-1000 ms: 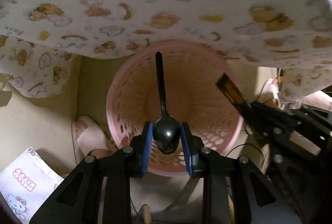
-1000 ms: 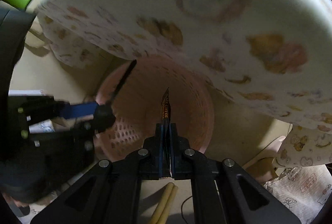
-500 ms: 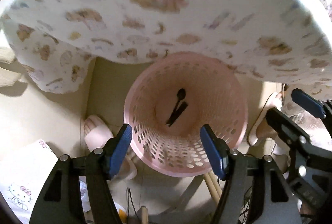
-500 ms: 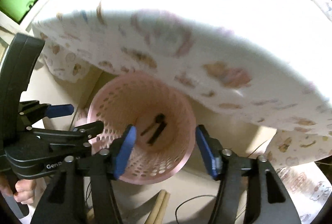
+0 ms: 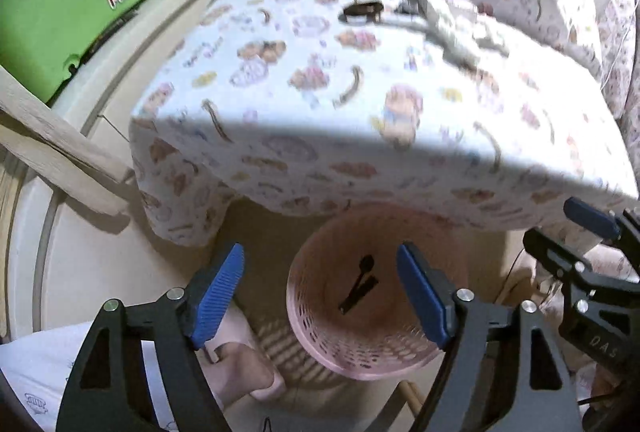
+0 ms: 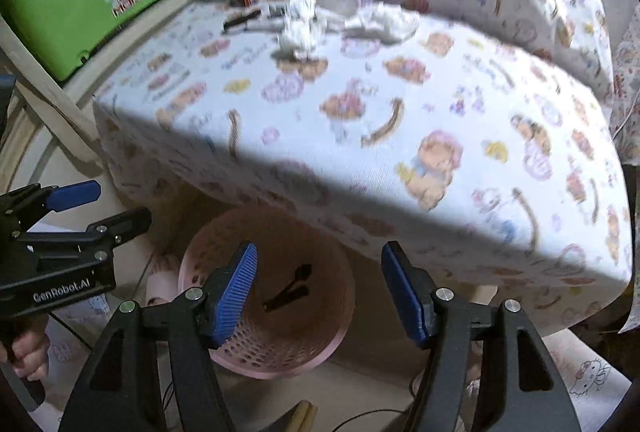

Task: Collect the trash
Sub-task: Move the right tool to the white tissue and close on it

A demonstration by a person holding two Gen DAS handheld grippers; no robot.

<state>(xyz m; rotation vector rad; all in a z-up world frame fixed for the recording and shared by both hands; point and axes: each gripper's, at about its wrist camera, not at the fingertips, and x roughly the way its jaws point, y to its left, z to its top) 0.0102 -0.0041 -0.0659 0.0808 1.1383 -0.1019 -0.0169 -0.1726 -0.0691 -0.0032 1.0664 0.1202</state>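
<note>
A: Where do things stand?

B: The left gripper [image 5: 320,290] and the right gripper [image 6: 316,286] are both spread wide with nothing between the blue pads. A black spoon [image 5: 366,264] and a dark flat strip [image 5: 358,296] lie at the bottom of the pink basket [image 5: 384,368], which sits on the floor under the near edge of the table [image 6: 360,104].

A: So what comes next?

B: My guess is more collecting. Crumpled white paper [image 6: 300,22] lies near the far edge of the table, with another crumpled wad [image 6: 384,20] just beside it and a dark flat item [image 6: 242,20] towards the far left corner.

A: Any advice for that?

B: Lift clear of the near edge before reaching, keep the jaws wide, and close around the middle of a wad; crumpled paper squashes, so pinch it firmly.

A: Any writing?

B: The green box [image 5: 80,0] has a daisy and what looks like "La Mamma"; the left tool's body reads "GenRobot.AI". The cartoon cloth is too blurred to read.
</note>
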